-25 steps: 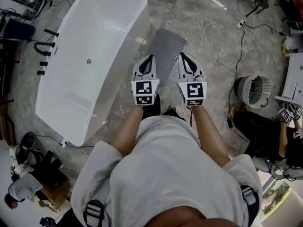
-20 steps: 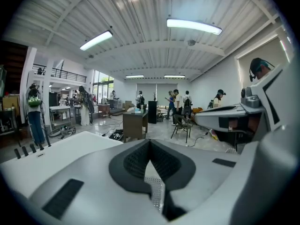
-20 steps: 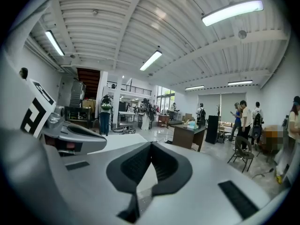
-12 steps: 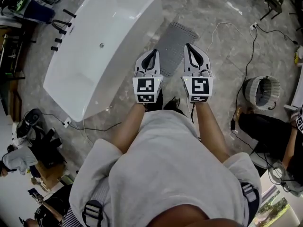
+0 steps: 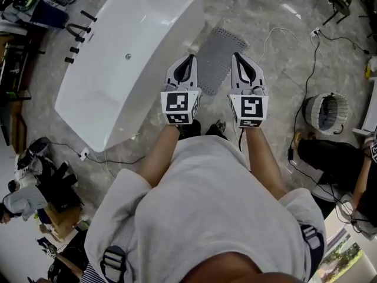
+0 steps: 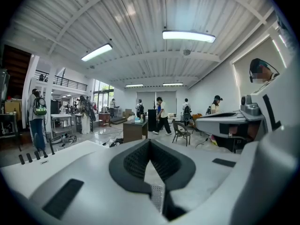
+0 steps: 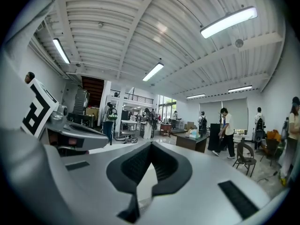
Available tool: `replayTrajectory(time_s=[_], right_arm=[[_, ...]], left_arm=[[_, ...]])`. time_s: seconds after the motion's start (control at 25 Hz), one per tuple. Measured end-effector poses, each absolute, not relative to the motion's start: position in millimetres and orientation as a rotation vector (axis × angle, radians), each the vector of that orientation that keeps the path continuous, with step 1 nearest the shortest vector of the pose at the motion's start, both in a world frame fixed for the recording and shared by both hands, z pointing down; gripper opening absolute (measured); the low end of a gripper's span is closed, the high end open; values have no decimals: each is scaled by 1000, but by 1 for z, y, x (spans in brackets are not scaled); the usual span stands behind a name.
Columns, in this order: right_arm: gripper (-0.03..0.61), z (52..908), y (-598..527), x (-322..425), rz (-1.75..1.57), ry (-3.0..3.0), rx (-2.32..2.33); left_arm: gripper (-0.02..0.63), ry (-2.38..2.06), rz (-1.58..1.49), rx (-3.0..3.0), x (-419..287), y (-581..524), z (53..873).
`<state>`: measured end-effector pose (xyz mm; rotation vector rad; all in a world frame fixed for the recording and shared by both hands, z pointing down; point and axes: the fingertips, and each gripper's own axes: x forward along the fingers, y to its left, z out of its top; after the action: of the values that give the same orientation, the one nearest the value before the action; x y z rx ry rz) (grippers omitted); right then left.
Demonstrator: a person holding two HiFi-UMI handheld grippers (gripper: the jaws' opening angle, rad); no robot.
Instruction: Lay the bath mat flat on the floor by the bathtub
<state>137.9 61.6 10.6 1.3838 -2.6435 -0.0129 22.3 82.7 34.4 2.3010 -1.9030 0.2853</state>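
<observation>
Bathtub (image 5: 147, 75) is sitting at the left of the head view, white and empty. The left gripper (image 5: 188, 61) is hanging just right of its long wall, jaws clenched with nothing between the pads. Its own view is showing them meeting tip to tip (image 6: 150, 146) and pointing out into the room.

Between the two grippers, the grey bath mat (image 5: 217, 55) is lying flat on the floor, one long edge just beside the tub. I am judging the laying as done and the hands as pulling clear. The right gripper (image 5: 240, 61) is likewise clamped on nothing (image 7: 151, 149), sitting level with its partner and overlapping the mat's near right corner in the picture.

Doing this step well is coming down to lifting both claws straight away with the jaws kept together, so that no tip is catching an edge, and to checking that no corner is curling. Further right, a white basket (image 5: 326, 112) is standing well apart from the mat.

Against the frame from a second earlier, both grippers are sitting a little higher in the picture and slightly wider apart. The mat is keeping its place beside the tub, flat as before.
</observation>
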Motion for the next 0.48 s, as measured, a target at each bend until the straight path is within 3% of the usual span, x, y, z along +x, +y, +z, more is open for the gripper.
replayTrajectory(time_s=[0.48], right_arm=[[8, -2, 56, 119, -10, -2633, 1415]], left_arm=[[12, -1828, 219, 2401, 22, 68, 13]])
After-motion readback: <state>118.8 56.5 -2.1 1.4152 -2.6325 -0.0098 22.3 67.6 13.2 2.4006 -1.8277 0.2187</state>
